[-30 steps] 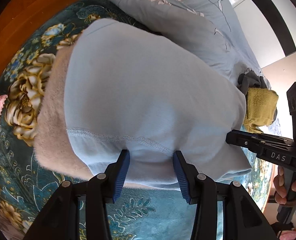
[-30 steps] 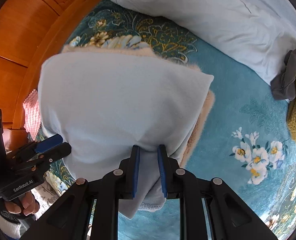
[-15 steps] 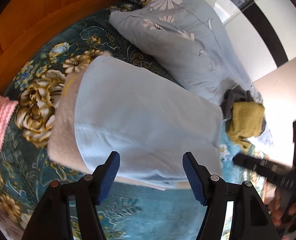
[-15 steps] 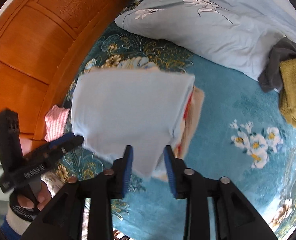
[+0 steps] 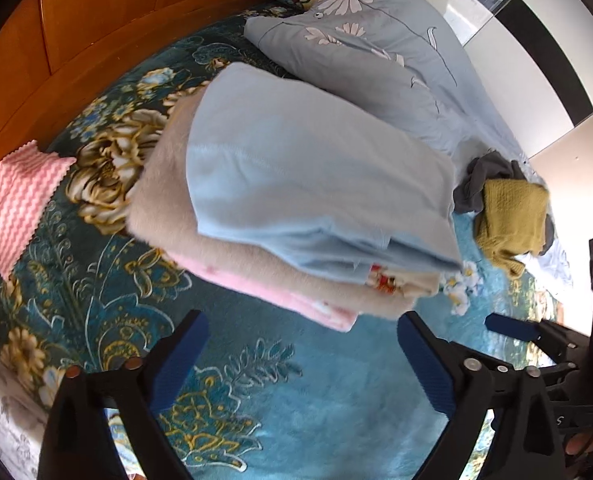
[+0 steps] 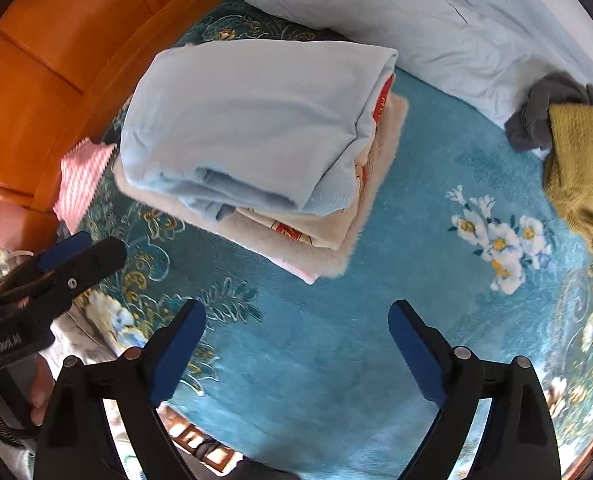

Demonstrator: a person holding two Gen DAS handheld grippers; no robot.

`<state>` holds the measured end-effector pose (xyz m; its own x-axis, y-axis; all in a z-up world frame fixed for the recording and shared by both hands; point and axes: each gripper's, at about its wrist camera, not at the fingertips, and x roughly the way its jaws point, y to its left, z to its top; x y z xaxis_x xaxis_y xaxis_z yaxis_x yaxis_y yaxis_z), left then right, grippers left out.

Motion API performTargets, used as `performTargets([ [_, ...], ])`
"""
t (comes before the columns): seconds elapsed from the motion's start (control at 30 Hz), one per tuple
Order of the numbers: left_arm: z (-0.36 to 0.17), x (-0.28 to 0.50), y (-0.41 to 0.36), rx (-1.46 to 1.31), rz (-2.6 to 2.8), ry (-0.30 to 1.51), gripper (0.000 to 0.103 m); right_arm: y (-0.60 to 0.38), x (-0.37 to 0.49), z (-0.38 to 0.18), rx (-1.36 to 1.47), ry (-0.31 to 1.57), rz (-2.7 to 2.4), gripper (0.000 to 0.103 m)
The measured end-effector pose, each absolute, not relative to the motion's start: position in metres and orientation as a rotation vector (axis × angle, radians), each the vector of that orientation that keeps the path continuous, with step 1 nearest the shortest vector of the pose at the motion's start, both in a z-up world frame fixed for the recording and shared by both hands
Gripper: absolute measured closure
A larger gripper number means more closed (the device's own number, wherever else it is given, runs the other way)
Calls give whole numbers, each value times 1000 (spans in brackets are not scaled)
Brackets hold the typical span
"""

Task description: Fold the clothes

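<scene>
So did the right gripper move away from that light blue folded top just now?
Yes. The right gripper has backed off the light blue top toward the bare teal bedspread, jaws just opened, nothing between them.

1. The left gripper (image 5: 302,356) is held pointing steeply downward, its blue-padded jaws spread wide after just having been opening; nothing is held between them.
2. The right gripper (image 6: 296,344) is likewise aimed downward, its jaws having just been opening, with nothing gripped.
3. Each gripper's handle is seen clasped by a hand (image 6: 36,392).
</scene>
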<state>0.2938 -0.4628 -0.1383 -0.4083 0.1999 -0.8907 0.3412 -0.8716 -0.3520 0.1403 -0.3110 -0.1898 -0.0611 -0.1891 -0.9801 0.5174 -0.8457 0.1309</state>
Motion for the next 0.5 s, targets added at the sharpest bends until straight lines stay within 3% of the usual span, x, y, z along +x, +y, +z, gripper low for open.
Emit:
performTargets([
  [0.33, -146, 308, -453, 1685, -2397, 791, 0, -306, 166, -182, 1640, 447, -2008, 10],
  [0.5, -147, 310, -449, 1657, -2359, 644, 0, -306, 172, -178, 1560, 501, -2064, 10],
])
